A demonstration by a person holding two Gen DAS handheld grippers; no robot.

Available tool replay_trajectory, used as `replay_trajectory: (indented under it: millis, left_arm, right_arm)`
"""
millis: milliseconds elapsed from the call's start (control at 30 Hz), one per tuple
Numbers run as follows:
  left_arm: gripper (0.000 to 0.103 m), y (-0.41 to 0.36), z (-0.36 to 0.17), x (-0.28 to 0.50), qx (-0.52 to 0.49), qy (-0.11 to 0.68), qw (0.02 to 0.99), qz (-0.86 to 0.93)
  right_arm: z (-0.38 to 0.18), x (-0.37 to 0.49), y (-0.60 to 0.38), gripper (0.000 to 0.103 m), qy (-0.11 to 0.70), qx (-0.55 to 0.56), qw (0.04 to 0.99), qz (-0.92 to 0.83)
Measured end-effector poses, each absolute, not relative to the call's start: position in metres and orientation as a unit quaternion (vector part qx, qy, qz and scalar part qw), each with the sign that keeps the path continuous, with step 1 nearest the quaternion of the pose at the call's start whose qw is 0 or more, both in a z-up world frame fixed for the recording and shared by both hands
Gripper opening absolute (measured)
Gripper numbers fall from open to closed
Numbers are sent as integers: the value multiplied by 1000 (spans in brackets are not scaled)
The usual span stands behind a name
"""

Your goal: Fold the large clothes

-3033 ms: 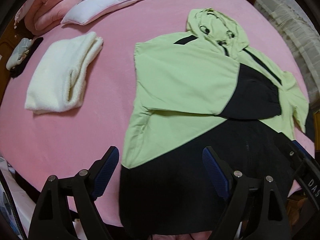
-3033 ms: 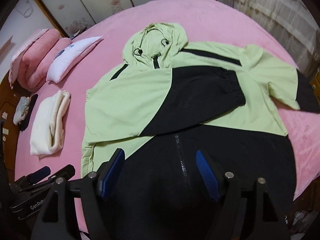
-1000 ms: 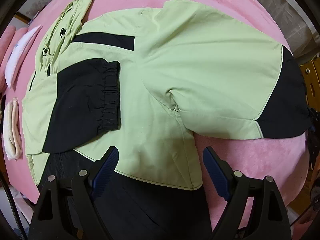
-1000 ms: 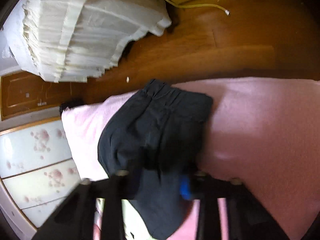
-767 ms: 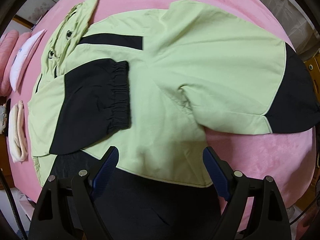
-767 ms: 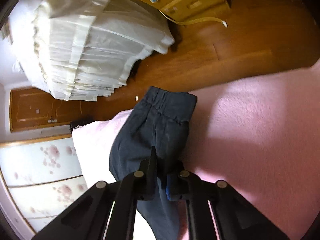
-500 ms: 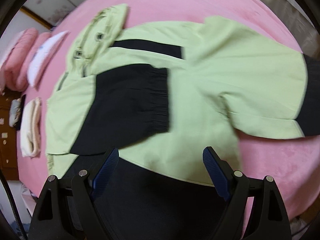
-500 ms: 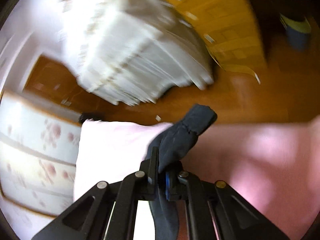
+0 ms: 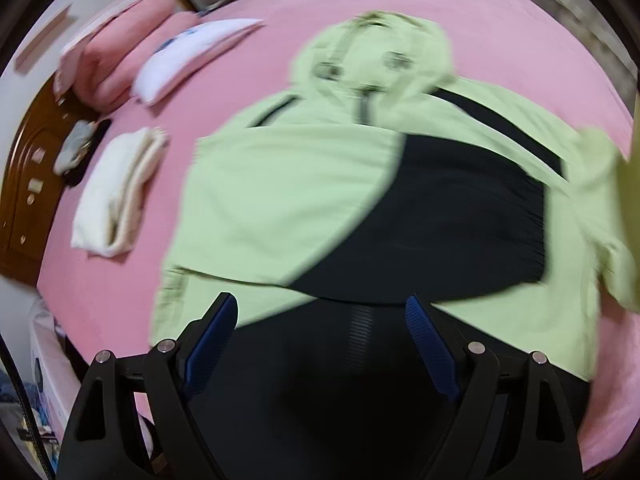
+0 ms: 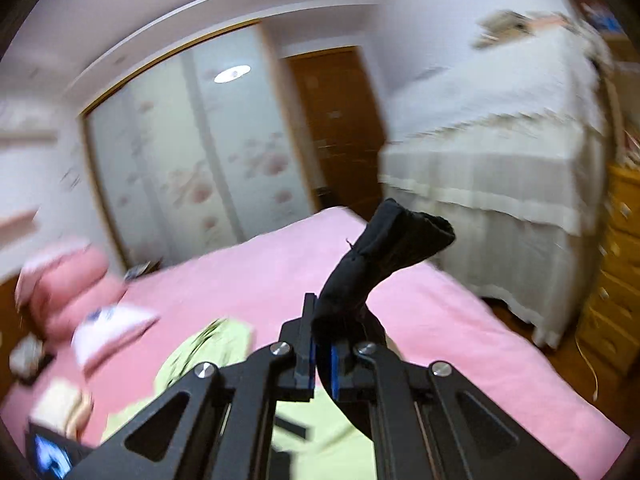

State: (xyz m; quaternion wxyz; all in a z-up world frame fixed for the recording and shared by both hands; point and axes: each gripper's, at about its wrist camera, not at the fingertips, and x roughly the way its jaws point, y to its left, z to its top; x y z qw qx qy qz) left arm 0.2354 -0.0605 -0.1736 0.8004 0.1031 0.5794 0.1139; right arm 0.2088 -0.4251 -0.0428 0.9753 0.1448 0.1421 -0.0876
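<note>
A light green and black hooded jacket (image 9: 288, 200) lies face up on the pink bed (image 9: 500, 32), hood at the far end. One sleeve is folded across the chest, its black cuff (image 9: 480, 216) on the right. My left gripper (image 9: 320, 340) hovers open over the black lower part, holding nothing. My right gripper (image 10: 322, 344) is shut on the black cuff of the other sleeve (image 10: 384, 248) and holds it up above the bed. In the left wrist view the lifted green sleeve (image 9: 600, 168) shows blurred at the right edge.
A folded cream towel (image 9: 120, 192), a white pillow (image 9: 192, 56) and pink bedding (image 9: 120, 48) lie on the bed's left side. A dark wooden headboard (image 9: 24, 184) runs on the left. A white-draped bed (image 10: 500, 152), a wooden dresser (image 10: 616, 280) and floral sliding doors (image 10: 192, 160) stand beyond.
The right gripper closed on the black sleeve cuff at the bed's edge, lifted it and rolled upright. The left gripper swung from the jacket's right side to over its middle, still open.
</note>
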Motion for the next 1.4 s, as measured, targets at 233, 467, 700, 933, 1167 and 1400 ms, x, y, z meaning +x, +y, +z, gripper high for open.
replay_trajectory:
  millis: [233, 467, 700, 933, 1167, 1400]
  left_arm:
    - [85, 47, -176, 263, 32, 593, 794, 131]
    - [85, 87, -197, 286, -12, 629, 775, 63]
    - [85, 62, -221, 304, -46, 654, 754, -51]
    - [85, 16, -256, 333, -135, 677, 714, -112]
    - [85, -29, -290, 343, -155, 682, 712, -67]
    - [48, -65, -296, 340, -163, 690, 703, -51]
  right_arm:
    - [-123, 268, -262, 4, 287, 2, 958, -10]
    - [-244, 290, -192, 7, 436, -43, 899, -7]
    - [-265, 278, -186, 24, 456, -17, 890, -12]
    - [-242, 250, -223, 55, 459, 62, 885, 42]
    - [-237, 211, -283, 55, 482, 108, 869, 23]
    - [-248, 178, -348, 55, 511, 78, 852, -82]
